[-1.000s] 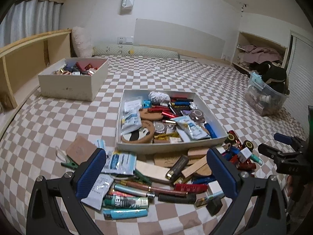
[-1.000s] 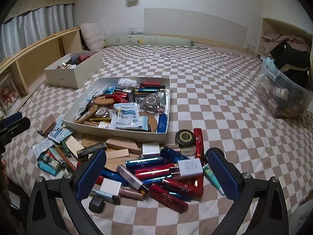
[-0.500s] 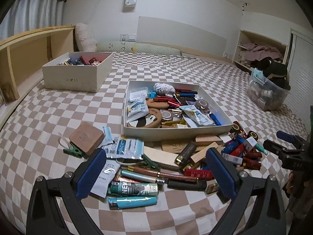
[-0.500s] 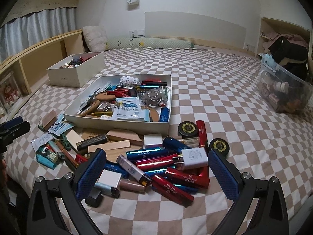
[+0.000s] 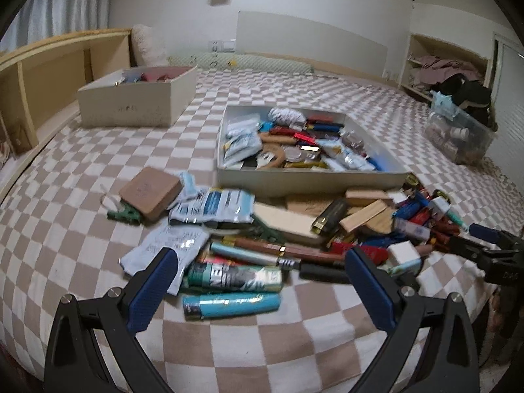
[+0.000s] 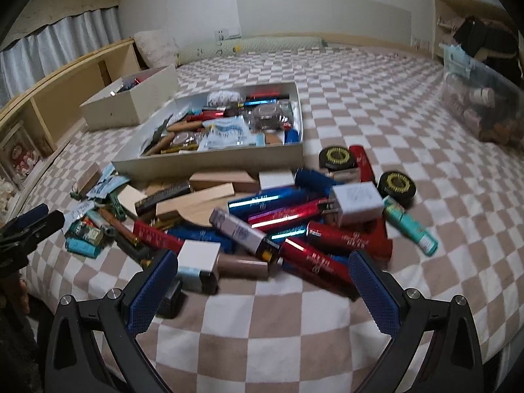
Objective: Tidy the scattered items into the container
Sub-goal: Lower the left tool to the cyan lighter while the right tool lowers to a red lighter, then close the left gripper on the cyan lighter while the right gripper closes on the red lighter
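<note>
On a checked bedspread [image 5: 82, 170], at the near edge of a heap of cosmetics and packets, we hold both grippers just short of the pile, jaws spread wide and empty. Our left gripper [image 5: 262, 286] frames a light-blue tube [image 5: 231, 305] lying directly ahead between the blue pads, its long axis running left to right, crosswise to our fingers, with a green-and-silver tube [image 5: 234, 275] parallel just beyond it. Our right gripper [image 6: 262, 290] faces a white cube [image 6: 198, 257] near its left pad and a red tube [image 6: 312, 263] slanting from far left to near right toward its right pad. The white tray [image 5: 311, 181], our container, sits just beyond the heap, already well filled; in the right wrist view it lies far and to the left [image 6: 209, 163].

We judge the left hand nearer to a clean pick: the light-blue tube lies apart at the pile's near fringe, and a short push forward and down would bring the pads to its two ends, so a quarter turn of the wrist may be needed to pinch across its width. Much of the heap is not yet in the tray.
</note>
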Motion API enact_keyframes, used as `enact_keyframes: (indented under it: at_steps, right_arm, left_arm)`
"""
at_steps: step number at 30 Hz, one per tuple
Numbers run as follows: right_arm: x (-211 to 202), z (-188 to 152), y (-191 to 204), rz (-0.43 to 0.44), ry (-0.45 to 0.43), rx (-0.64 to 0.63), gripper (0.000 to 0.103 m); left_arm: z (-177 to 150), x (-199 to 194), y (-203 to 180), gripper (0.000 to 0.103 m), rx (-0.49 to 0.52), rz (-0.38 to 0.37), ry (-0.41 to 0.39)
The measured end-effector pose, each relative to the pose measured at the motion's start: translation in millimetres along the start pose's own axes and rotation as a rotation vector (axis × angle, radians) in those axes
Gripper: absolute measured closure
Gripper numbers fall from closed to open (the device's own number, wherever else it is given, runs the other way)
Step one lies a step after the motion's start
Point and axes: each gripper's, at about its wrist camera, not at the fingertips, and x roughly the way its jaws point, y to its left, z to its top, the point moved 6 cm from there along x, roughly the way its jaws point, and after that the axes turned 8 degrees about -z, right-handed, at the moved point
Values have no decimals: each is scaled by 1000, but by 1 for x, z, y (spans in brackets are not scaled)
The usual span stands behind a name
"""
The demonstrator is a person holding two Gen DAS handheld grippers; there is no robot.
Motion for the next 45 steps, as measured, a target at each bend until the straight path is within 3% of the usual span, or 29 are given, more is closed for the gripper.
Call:
enact_keyframes:
  at_steps: [15, 21, 25, 30, 34, 38, 45]
  right_arm:
    - [10, -19, -20, -17, 61, 67, 0]
    - [5, -15, -24, 112, 81, 113, 0]
    - [4, -15, -1, 238, 112, 68, 0]
    - [14, -20, 23, 289, 166, 14, 0]
    - [30, -21, 13, 225, 189, 46, 0]
    - [38, -18, -27, 148, 176, 153, 0]
    - [44, -10, -80, 2, 153, 192, 0]
  left_arm:
    - [-36, 29, 17, 2, -44, 54, 109]
    - [-40, 32, 24, 2, -63, 62, 119]
    - [-43, 35, 29, 2, -76, 75, 124]
    - [-43, 36, 30, 2, -66, 80, 125]
    - [-44, 36, 30, 1, -68, 80, 122]
    - [-45, 36, 31, 1, -67, 77, 120]
    - [-45, 36, 32, 1, -66, 78, 119]
